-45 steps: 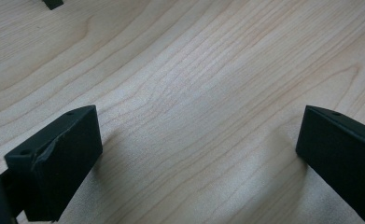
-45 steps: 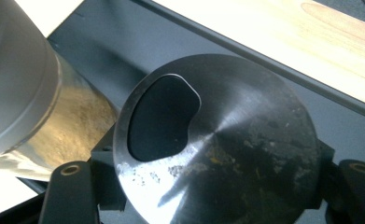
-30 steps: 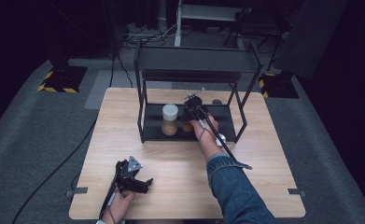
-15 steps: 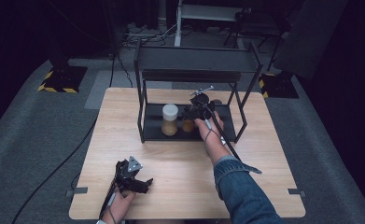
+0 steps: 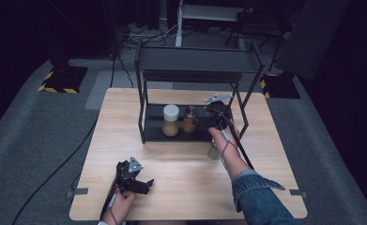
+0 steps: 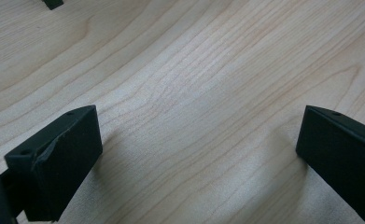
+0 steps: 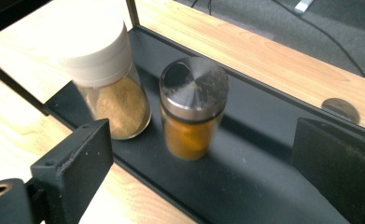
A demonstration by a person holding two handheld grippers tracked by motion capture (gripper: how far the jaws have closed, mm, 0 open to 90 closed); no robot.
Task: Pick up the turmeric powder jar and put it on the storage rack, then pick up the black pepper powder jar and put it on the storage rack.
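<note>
- Fingers of the right gripper [image 5: 204,121] are standing wide apart with nothing between them; the right gripper view shows its two black jaws spread to either side of the metal-capped spice jar [image 7: 193,107] and well short of touching it.
- Compared with the high view a second ago, the right hand has been pulling back a little: then the gripper was sitting over the jars on the lower shelf [image 5: 155,132] of the black rack [image 5: 196,56]; now it is hovering just to the right of them.
- I am reading that as a jar just set down and let go, so this placement looks finished and the arm is likely clearing out.
- The metal-capped spice jar is standing upright on the lower shelf, just beside the white-lidded jar [image 7: 106,79]; whether they touch I cannot tell.
- Its glass is showing orange powder, and its brushed-steel cap is looking dusty.
- The white-lidded jar is holding a paler tan powder.
- A further small jar [image 5: 214,151] seems to be standing on the table [image 5: 125,117] by the right forearm, largely hidden.
- Jaws of the left gripper [image 5: 146,184] are spread wide and empty, resting low over bare wood near the table's front edge, unmoved over that second.
</note>
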